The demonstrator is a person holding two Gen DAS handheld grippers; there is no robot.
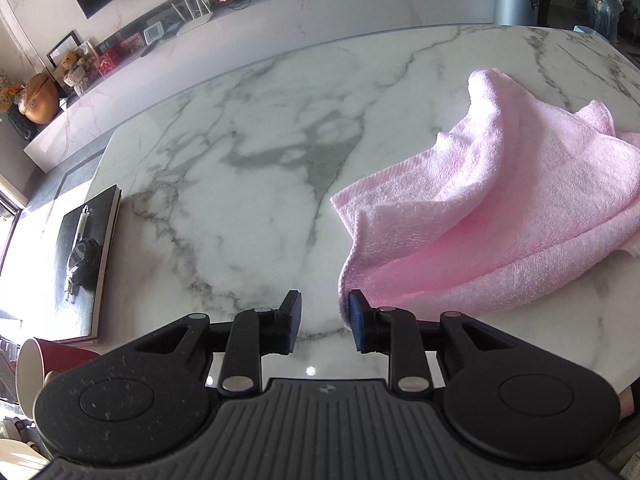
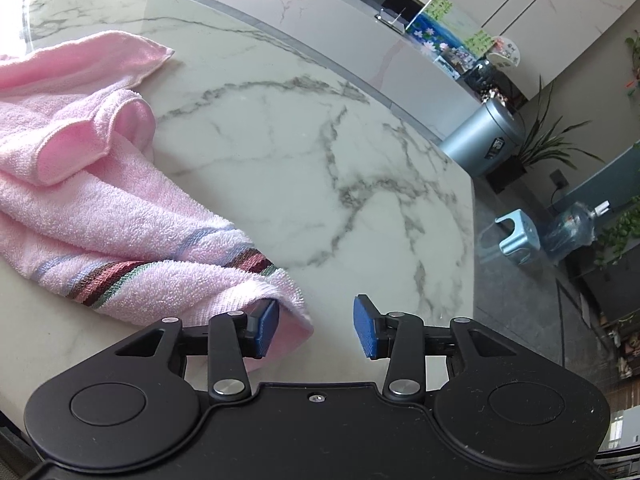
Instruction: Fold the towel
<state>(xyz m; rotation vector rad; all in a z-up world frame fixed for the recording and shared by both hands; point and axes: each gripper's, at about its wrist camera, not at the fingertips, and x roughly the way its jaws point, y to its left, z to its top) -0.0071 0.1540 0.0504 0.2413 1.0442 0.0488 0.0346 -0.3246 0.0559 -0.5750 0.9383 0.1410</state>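
Observation:
A pink towel (image 1: 500,208) lies crumpled on the white marble table (image 1: 240,184), at the right of the left wrist view. My left gripper (image 1: 325,322) is open and empty, low over the table, its right pad beside the towel's near left corner. In the right wrist view the towel (image 2: 80,184) lies at the left, with a striped end (image 2: 120,276) nearest me. My right gripper (image 2: 316,330) is open; its left pad touches the towel's near corner (image 2: 292,308), which lies partly between the jaws.
A black book (image 1: 86,264) with a pen and a small black object on it lies at the table's left edge. A red cup (image 1: 44,364) lies beside it. The table's right edge (image 2: 472,208) drops to the floor with a bin (image 2: 480,140) and stool (image 2: 516,236).

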